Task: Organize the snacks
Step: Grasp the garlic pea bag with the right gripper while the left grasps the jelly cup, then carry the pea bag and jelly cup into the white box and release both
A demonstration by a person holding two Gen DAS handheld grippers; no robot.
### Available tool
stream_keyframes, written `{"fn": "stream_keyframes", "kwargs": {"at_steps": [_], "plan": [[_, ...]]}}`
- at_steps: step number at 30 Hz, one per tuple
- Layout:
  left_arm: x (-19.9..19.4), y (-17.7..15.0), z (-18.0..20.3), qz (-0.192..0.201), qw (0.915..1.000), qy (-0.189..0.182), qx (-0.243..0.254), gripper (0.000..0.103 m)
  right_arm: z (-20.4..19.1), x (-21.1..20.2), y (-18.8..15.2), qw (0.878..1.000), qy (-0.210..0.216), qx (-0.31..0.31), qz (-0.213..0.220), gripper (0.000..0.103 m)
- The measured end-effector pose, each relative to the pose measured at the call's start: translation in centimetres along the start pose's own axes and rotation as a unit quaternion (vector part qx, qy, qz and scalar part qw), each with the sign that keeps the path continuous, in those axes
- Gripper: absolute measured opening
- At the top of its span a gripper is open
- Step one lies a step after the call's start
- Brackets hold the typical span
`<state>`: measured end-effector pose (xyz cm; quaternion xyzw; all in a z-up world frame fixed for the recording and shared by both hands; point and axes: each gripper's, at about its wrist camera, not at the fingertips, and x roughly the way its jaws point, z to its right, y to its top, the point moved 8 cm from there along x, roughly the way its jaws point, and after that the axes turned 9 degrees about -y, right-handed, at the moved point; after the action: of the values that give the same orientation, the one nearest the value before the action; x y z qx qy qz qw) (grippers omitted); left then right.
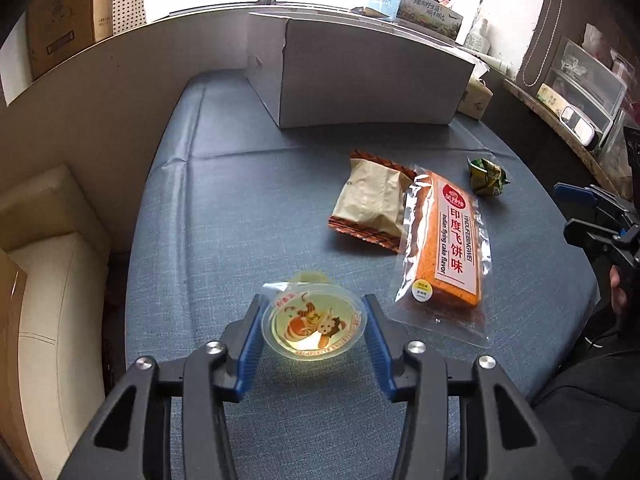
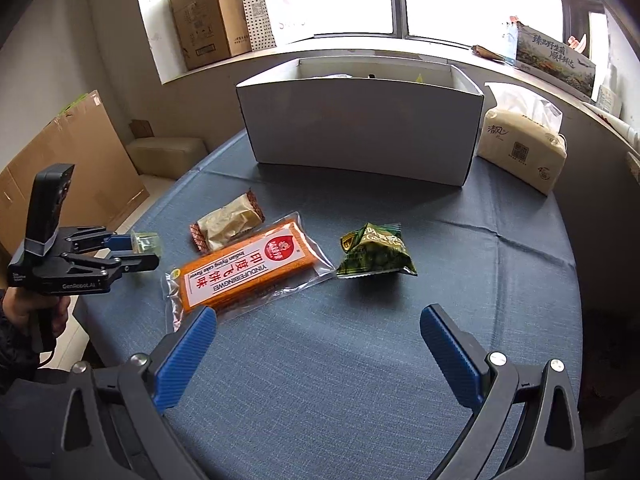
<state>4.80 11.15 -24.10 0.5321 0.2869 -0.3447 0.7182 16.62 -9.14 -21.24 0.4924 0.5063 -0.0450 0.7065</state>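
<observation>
Sitting between the left gripper (image 1: 314,330) pads, jelly cup (image 1: 314,326) touches both.

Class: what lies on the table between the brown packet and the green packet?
The orange snack pack lies between the brown packet and green packet, clearest in the right wrist view.

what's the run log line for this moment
left gripper: shut on jelly cup | right gripper: open, empty | on table: orange pack, tan pack, green pack | white box: open
</observation>
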Motion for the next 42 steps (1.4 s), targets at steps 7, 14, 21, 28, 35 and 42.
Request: {"fn": "stream_keyframes", "kwargs": {"at_steps": [7, 14, 21, 28, 35, 42], "plan": [[-2.8, 1.9, 2.1, 0.035, 0.9988, -0.017, 0.028, 0.051, 2.2, 3.9, 2.2, 0.999, -0.028, 0.032, -0.034, 0.103], [-6.0, 3.7, 4.3, 0.070, 0.9958, -0.027, 0.052, 0.051, 2.8, 8.2, 4.0, 0.997, -0.034, 0.037, -0.054, 0.103], [-7.3, 4.2, 5.3, 0.085, 0.9938, -0.033, 0.064, 0.051, 3.1, 9.8, 3.4, 0.997, -0.040, 0.029, -0.064, 0.056], [-7.1, 4.6, 5.2, 0.091, 0.9933, -0.041, 0.058, 0.051, 2.4, 7.7, 3.5, 0.999, -0.030, 0.019, -0.033, 0.053], [-7.6, 8.3, 5.7, 0.122, 0.9893, -0.053, 0.059, 0.051, 2.8, 2.3, 5.0, 0.999, -0.038, 0.024, 0.028, 0.053], [-8.5, 15.4, 8.0, 0.166, 0.9807, -0.061, 0.084, 0.051, 2.5, -3.1, 9.4, 0.994, -0.035, 0.027, 0.102, 0.053]]}}
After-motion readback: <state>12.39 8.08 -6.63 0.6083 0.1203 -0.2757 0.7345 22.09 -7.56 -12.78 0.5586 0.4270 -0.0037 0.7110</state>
